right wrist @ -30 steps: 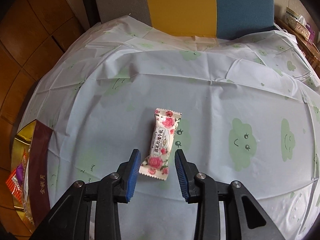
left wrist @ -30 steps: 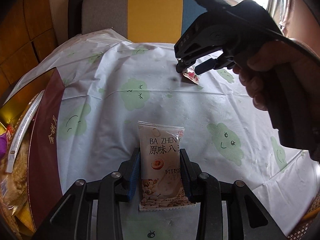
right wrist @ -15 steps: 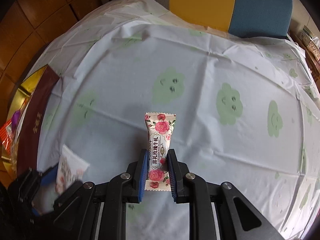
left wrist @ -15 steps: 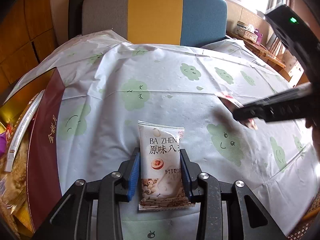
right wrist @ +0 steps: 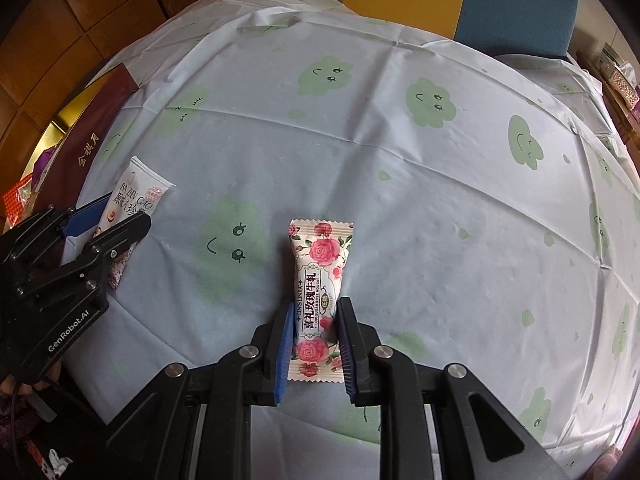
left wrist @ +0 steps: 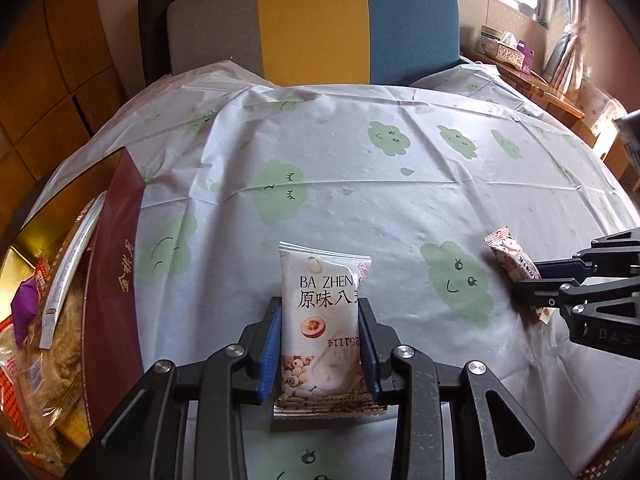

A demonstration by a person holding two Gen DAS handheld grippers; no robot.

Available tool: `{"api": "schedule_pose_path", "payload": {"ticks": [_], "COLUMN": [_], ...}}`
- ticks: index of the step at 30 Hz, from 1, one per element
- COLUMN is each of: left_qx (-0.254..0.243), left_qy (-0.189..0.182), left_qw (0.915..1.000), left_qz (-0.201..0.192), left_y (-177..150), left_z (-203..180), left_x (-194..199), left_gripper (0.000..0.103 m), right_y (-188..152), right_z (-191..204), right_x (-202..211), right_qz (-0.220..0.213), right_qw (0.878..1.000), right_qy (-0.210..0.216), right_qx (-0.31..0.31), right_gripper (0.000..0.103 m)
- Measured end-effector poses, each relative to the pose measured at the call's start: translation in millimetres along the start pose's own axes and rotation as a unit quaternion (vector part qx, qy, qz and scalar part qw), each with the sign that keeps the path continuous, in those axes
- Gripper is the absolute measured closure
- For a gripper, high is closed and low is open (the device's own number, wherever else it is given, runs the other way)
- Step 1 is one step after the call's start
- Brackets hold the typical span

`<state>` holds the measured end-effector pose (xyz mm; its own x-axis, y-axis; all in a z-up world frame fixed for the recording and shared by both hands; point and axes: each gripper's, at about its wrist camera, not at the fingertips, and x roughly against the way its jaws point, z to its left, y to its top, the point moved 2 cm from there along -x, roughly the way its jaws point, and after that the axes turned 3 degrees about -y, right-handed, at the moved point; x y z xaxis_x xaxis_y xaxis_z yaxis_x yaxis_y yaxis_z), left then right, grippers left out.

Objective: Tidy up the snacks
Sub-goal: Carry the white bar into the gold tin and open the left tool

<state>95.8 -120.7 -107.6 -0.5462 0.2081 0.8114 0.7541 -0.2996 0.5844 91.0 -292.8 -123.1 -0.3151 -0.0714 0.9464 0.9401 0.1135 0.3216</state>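
1. left gripper: my blue pads are pinched on the flanks of the white rectangular foil snack sachet with black chinese lettering, gripping its lower half. top seam sticks out forward, bottom seam trails under the jaws. it appears to sit low over the cloth; i cannot tell if it touches.

2. right gripper: blue pads pressed onto the sides of the white rose-printed nougat candy wrapper, holding the lower part. the upper crimped end projects ahead, over the cloth.

3. handling, sachet: judged light, wrapper soft and slick, contents probably a crumbly cake. edge grip may let it swivel or buckle. taking it mid-body across the filled part looks safer than the seams.

4. handling, candy: judged light with a firm core, crinkly film. the crimped tails would slip or tear, so hold the block itself, as now.

5. outward: pale plastic tablecloth with green cloud faces covers the table, creased.

6. at the left edge, the dark red gift box with gold lettering stands open, other snack packets inside. judged the likely destination; neither item is in it yet.

7. beyond: grey, yellow and blue chair back.
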Motion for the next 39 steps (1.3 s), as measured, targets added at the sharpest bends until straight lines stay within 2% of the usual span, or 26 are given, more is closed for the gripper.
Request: {"api": "schedule_pose_path", "payload": {"ticks": [6, 17, 26, 30, 34, 36, 39], "left_qx": [0.011, 0.04, 0.103, 0.161, 0.23, 0.261, 0.293], "left_qy": [0.018, 0.064, 0.087, 0.1, 0.112, 0.112, 0.096], "left_qw": [0.9991, 0.9944, 0.9881, 0.9796, 0.9646, 0.9566, 0.9489], "left_qz": [-0.037, -0.074, -0.074, -0.068, -0.065, -0.064, -0.067], "left_y": [5.3, 5.0, -10.8, -25.2, -45.5, -57.4, -71.1], "left_z": [11.6, 44.3, 101.7, 150.5, 207.2, 230.2, 250.0], "left_x": [38.6, 93.8, 119.3, 129.1, 142.5, 147.8, 151.1], "left_gripper": [0.068, 0.068, 0.068, 0.068, 0.068, 0.068, 0.068], "right_y": [0.8, -1.4, -2.0, -4.2, -5.9, -6.6, -6.0], "right_z": [11.9, 12.1, 27.7, 33.2, 31.8, 32.9, 34.3], "right_x": [0.0, 1.0, -2.1, -1.7, 0.7, 1.4, 1.6], "right_qz": [-0.009, -0.013, -0.02, -0.024, -0.024, -0.024, -0.023], "right_qw": [0.999, 0.998, 0.996, 0.995, 0.994, 0.994, 0.994], "right_qy": [-0.03, -0.036, -0.057, -0.064, -0.065, -0.067, -0.069], "right_qx": [0.034, 0.043, 0.069, 0.079, 0.081, 0.084, 0.087], "right_gripper": [0.081, 0.081, 0.081, 0.081, 0.081, 0.081, 0.081]}}
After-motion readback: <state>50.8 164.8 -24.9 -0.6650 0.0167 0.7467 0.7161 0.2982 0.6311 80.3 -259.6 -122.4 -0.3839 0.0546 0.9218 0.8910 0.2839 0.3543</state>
